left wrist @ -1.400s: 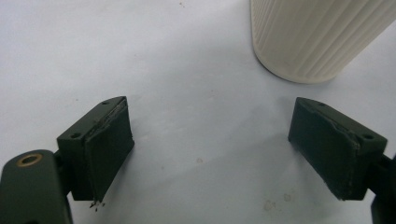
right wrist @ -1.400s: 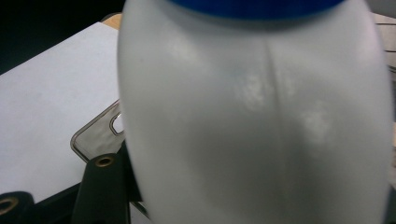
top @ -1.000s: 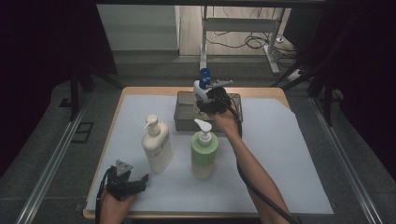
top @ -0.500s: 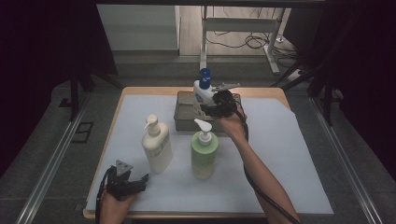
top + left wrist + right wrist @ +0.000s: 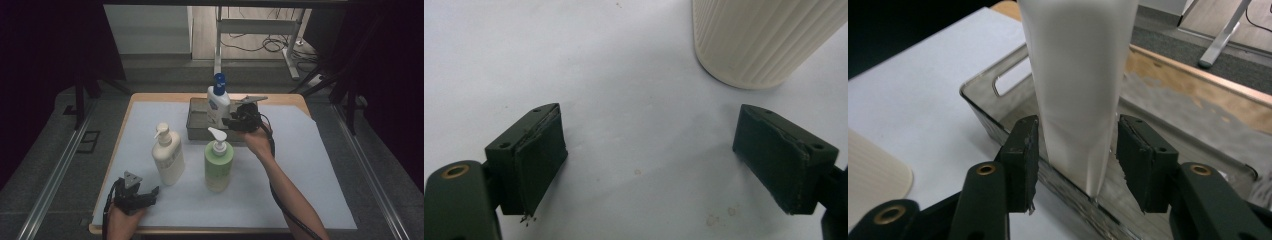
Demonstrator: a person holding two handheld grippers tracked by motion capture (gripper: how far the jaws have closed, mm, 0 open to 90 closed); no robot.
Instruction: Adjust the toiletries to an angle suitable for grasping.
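White tube (image 5: 218, 106) with blue cap (image 5: 219, 83) stands upright in the grey tray (image 5: 198, 131), at the far edge of the surface (image 5: 320, 165), about midway along it. Long axis vertical, cap end up, flat crimped end down inside the tray.

Right tongs (image 5: 231, 121) come at the tube from its right side, level with its lower body. In the right gripper view the tube (image 5: 1079, 75) sits between the two pads (image 5: 1024, 155); the jaws have just been closing. A narrow gap shows on each side, so the pads are not yet pressing; tongs partly spread around the tube, not pinching it. The tray (image 5: 998, 107) near wall runs just below the jaws.

Left tongs (image 5: 150, 194) rest at the near left corner of the surface, spread wide, nothing between them; the left gripper view shows bare white sheet between the pads (image 5: 540, 160) and the ribbed base of the cream bottle (image 5: 760, 40) just ahead.

Cream bottle (image 5: 168, 156) and green bottle (image 5: 218, 161) stand upright side by side near the middle, nearer than the tray, pump heads up
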